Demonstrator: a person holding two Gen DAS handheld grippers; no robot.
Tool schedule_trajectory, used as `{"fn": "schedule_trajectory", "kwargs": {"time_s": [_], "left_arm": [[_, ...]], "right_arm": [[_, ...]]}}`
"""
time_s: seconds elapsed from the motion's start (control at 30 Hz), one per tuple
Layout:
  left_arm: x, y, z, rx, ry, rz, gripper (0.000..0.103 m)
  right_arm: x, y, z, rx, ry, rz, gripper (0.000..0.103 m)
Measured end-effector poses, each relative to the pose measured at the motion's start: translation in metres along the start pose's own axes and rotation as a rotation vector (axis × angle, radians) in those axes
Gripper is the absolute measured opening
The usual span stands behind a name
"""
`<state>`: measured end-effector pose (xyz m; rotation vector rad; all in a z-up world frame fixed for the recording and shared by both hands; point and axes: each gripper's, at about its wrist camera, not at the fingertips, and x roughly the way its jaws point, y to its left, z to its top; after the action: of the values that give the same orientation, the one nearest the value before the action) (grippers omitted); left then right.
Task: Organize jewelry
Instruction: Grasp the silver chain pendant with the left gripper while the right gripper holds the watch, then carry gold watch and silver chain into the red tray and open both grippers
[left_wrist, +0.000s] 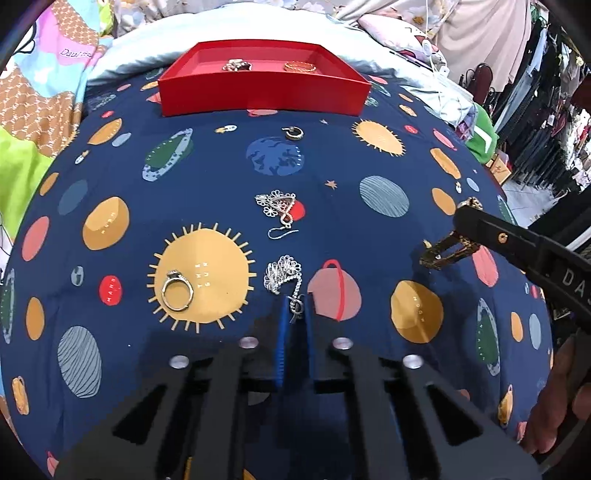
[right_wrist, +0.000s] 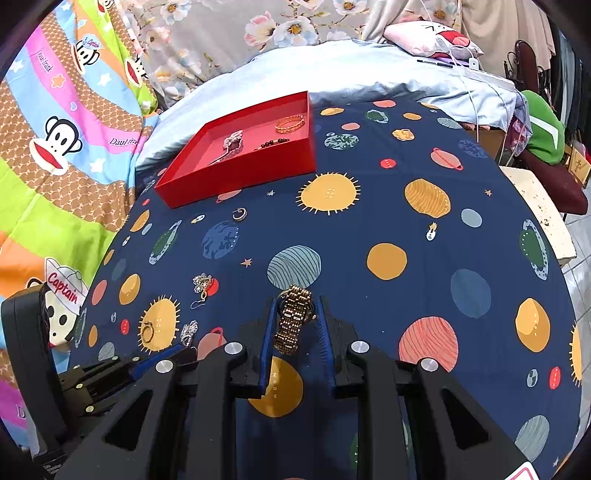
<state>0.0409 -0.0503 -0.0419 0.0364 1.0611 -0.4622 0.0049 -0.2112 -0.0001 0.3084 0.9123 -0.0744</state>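
Observation:
My left gripper (left_wrist: 295, 308) is shut on the hook of a silver filigree earring (left_wrist: 282, 275) that lies on the planet-print cloth. A matching silver earring (left_wrist: 279, 208) lies just beyond it. A silver ring (left_wrist: 177, 291) rests on the yellow sun print to the left. A small dark hoop earring (left_wrist: 293, 133) lies near the red tray (left_wrist: 266, 96), which holds a gold bangle (left_wrist: 299, 66) and a silver piece (left_wrist: 236, 65). My right gripper (right_wrist: 293, 325) is shut on a gold watch (right_wrist: 291, 319), held above the cloth; it shows at the right of the left wrist view (left_wrist: 448, 251).
The tray (right_wrist: 240, 173) sits at the far side of the blue cloth (right_wrist: 406, 258), and also holds dark beads (right_wrist: 273, 142). A colourful monkey-print blanket (right_wrist: 55, 147) lies to the left. Pillows, a cable and hanging clothes are behind and to the right.

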Motion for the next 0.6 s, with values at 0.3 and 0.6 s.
{"fn": "schedule_trajectory", "kwargs": {"time_s": [0.3, 0.6], "left_arm": [[-0.015, 0.002, 0.001, 0.007, -0.030, -0.021, 0.007], [-0.050, 0.009, 0.019, 0.001, -0.111, -0.039, 0.007]], "right_arm": [[-0.004, 0.007, 0.003, -0.014, -0.004, 0.014, 0.020], [-0.018, 0.015, 0.016, -0.029, -0.041, 0.051, 0.020]]}}
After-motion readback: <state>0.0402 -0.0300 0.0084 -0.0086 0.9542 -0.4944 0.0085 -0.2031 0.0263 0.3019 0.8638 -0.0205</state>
